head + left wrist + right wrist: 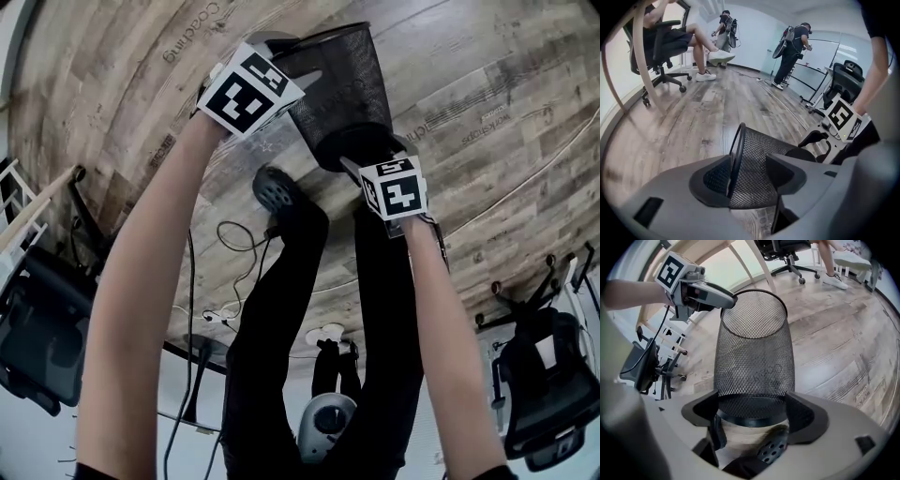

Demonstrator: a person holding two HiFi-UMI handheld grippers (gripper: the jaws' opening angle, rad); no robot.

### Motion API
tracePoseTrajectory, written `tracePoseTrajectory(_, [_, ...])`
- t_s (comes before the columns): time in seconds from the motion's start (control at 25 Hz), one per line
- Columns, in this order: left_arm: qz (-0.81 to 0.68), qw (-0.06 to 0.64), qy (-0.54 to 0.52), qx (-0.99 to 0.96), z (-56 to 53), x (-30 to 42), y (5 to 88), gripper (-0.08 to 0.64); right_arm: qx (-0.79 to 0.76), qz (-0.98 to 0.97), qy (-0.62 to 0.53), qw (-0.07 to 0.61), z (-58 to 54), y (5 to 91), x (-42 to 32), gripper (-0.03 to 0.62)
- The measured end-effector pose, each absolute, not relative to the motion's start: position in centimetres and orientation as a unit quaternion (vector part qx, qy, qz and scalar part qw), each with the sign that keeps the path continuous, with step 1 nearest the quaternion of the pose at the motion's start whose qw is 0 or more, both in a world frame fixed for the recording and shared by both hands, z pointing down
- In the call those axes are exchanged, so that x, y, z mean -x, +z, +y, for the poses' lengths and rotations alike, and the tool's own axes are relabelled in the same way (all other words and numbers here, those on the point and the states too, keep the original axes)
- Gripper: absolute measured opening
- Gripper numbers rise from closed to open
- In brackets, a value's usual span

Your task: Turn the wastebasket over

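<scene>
A person leans over a wooden floor (103, 122), working a black mesh wastebasket (342, 89) with a claw in each hand. The left gripper (747, 176) sits astride the rim (735, 150), one jaw inside the mesh and one outside. It is half-wide and seemingly not yet pinching.

The wastebasket is tilted, mouth away from the person and base toward them. Whether it touches the floor is unclear. The right gripper (752, 414) clamps the base (752, 404) from both sides.

The turn looks partway through. Next, the left claw probably needs to close on the rim so both hands can swing the wastebasket round together.

Nearby, from the left, are an office chair (37, 328) and a loose cable (234, 239). The person's shoe (275, 190) lies beside the base and is likeliest to get in the way. Another chair (548, 375) stands at right.
</scene>
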State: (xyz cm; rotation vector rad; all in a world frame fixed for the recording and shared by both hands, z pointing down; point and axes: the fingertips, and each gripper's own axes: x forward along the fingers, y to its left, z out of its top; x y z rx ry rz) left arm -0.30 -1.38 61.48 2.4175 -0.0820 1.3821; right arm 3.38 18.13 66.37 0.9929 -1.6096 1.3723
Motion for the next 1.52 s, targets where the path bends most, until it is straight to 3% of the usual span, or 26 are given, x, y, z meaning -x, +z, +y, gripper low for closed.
tracePoseTrajectory(0.36, [-0.031, 0.179, 0.496, -0.849, -1.0, 1.7, 61.1, 0.215, -0.372, -0.648, 0.525, 0.408, 18.1, 66.4, -3.2, 0.416])
tracePoseTrajectory(0.88, [0.012, 0.147, 0.468, -0.871, 7.1, 1.4, 54.2, 0.085, -0.315, -0.651, 0.503, 0.473, 23.9, 66.6, -4.3, 0.414])
tracePoseTrajectory(1.08, [0.032, 0.164, 0.449, -0.878, 9.8, 0.3, 52.7, 0.055, -0.304, -0.663, 0.493, 0.474, 25.3, 66.8, -5.5, 0.414])
tracePoseTrajectory(1.24, [0.029, 0.179, 0.456, -0.871, 10.7, 0.5, 52.5, 0.049, -0.326, -0.662, 0.517, 0.433, 25.1, 65.9, -6.1, 0.413])
tracePoseTrajectory(1.52, [0.013, 0.133, 0.493, -0.860, 9.9, 1.5, 51.9, 0.049, -0.333, -0.686, 0.534, 0.365, 20.6, 61.2, -6.1, 0.405])
